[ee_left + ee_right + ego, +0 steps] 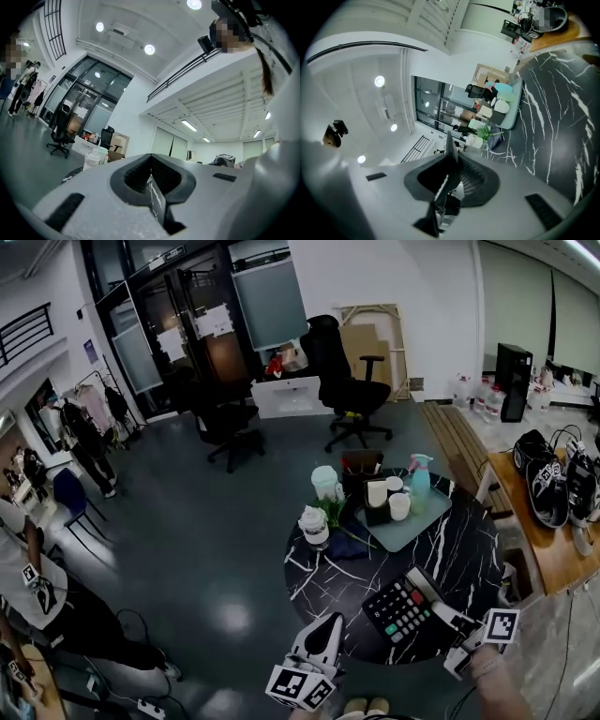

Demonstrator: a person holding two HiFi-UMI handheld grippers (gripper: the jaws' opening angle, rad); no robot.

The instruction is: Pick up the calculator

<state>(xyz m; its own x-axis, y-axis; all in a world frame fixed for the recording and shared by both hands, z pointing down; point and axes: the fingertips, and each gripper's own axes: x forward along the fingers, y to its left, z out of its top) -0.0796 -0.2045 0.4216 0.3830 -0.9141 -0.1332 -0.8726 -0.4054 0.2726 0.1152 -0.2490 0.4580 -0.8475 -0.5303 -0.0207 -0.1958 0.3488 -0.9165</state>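
The calculator [401,607] is black with white and green keys and hangs tilted over the near right part of the round black marble table [469,549]. My right gripper [441,613] is shut on its right edge. In the right gripper view the calculator [449,154] shows edge-on as a thin dark blade between the pads of the right gripper [451,161]. My left gripper [330,622] is at the table's near edge, left of the calculator and apart from it. In the left gripper view the left gripper [151,171] is shut with nothing held.
A teal tray [412,521] at the table's far side holds white cups and a spray bottle [419,479]. A white jar [313,524] and a small plant stand to its left. A wooden bench with shoes [548,488] lies at right. Office chairs [347,381] stand beyond.
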